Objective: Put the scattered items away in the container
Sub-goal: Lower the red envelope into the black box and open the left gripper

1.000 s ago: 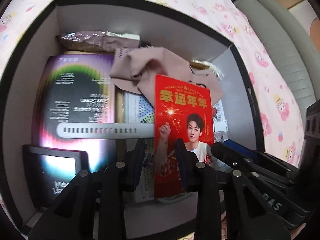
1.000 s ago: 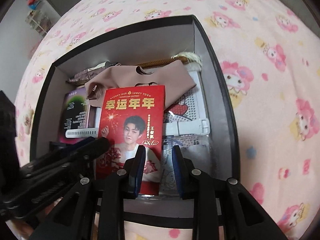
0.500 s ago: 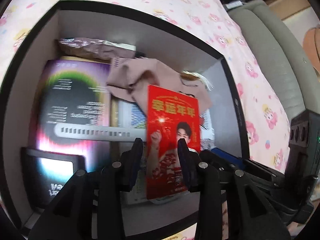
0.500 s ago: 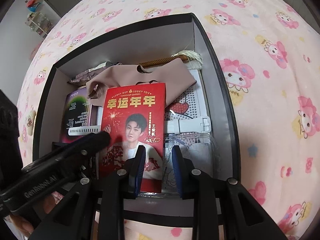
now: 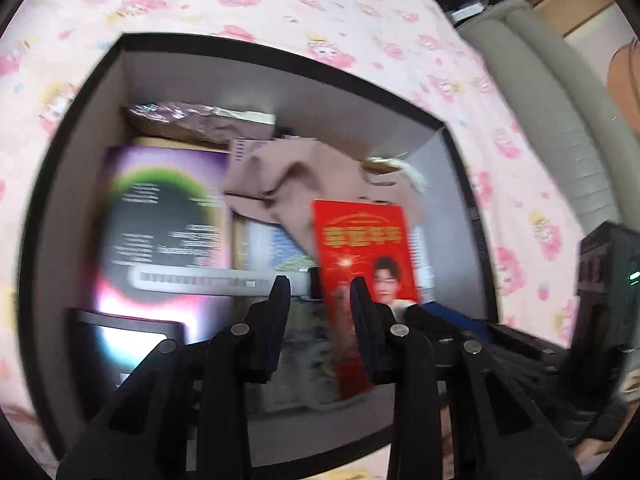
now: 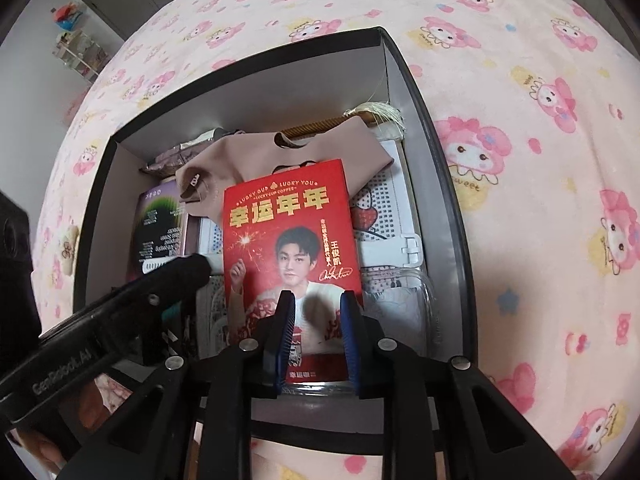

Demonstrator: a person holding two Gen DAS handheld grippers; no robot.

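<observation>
At frame centre, the red card (image 5: 362, 280) lies in the black box (image 5: 72, 128); the left gripper (image 5: 320, 300) hovers open above.

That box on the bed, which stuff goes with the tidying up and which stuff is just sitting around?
Tidying:
- box
- red packet lying on top inside
- pinkish cloth
- purple carton
- white strap
- left hand-held gripper, right hand-held gripper, both open

Just around:
- pink cartoon bedsheet
- grey cushion
</observation>
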